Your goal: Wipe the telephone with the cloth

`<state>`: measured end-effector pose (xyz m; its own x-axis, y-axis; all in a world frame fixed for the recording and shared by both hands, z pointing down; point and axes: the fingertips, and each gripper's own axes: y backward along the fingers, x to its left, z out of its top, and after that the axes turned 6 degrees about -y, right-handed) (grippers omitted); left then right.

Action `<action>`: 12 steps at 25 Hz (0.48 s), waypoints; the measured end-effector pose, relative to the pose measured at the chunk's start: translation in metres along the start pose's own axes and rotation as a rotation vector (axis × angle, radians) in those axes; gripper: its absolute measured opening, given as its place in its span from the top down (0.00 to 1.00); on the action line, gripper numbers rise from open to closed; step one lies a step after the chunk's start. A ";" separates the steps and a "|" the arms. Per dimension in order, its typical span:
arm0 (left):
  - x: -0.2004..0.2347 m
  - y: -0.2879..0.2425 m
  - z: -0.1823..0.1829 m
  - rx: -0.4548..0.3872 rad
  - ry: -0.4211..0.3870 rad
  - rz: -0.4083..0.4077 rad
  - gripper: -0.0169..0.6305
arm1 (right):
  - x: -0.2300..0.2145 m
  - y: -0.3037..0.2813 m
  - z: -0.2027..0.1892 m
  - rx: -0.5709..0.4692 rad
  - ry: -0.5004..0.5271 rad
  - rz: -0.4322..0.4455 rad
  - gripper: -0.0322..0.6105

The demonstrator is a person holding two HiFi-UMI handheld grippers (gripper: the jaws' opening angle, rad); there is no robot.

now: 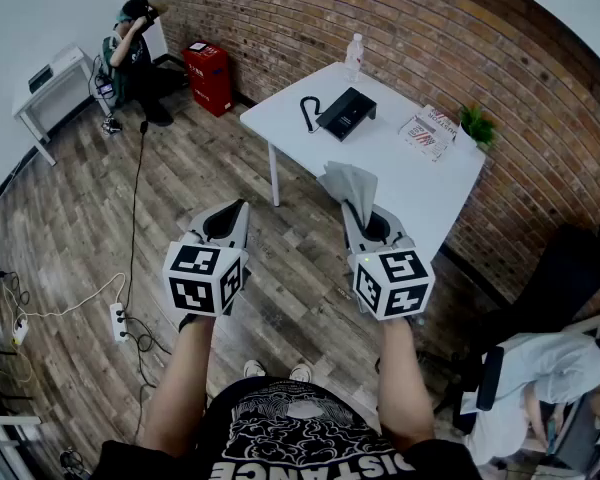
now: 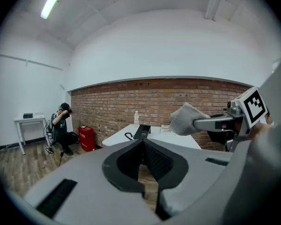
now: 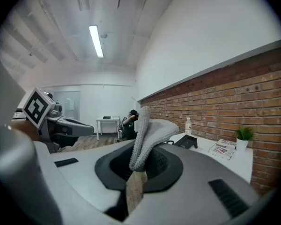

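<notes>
A black telephone (image 1: 346,112) with a curled cord lies on the white table (image 1: 380,158) ahead; it shows small in the left gripper view (image 2: 141,131) and in the right gripper view (image 3: 186,141). My right gripper (image 1: 357,208) is shut on a grey cloth (image 1: 351,186), held up in front of the table's near edge. The cloth (image 3: 148,137) sticks up between the jaws. My left gripper (image 1: 235,210) hangs over the wooden floor, left of the table, shut with nothing in it (image 2: 143,146). The right gripper and cloth (image 2: 186,119) show at that view's right.
On the table stand a water bottle (image 1: 354,54), a printed booklet (image 1: 426,131) and a small green plant (image 1: 476,124). A brick wall runs behind. A red box (image 1: 209,76) and a crouching person (image 1: 134,58) are at the far left. Cables and a power strip (image 1: 118,320) lie on the floor.
</notes>
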<state>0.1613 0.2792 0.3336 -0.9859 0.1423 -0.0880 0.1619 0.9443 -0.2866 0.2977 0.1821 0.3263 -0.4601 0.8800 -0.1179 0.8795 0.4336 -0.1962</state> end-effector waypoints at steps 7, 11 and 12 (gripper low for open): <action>-0.018 -0.010 -0.002 0.005 0.013 -0.005 0.96 | -0.006 0.006 -0.005 0.009 0.010 0.032 0.93; -0.027 -0.018 -0.005 0.013 0.019 -0.007 0.96 | -0.010 0.006 -0.013 0.024 0.021 0.053 0.93; -0.029 -0.021 -0.006 0.016 0.018 -0.008 0.96 | -0.013 0.005 -0.014 0.025 0.016 0.055 0.93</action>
<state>0.1864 0.2573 0.3477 -0.9877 0.1402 -0.0689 0.1546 0.9405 -0.3025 0.3096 0.1757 0.3404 -0.4092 0.9053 -0.1136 0.8999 0.3799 -0.2144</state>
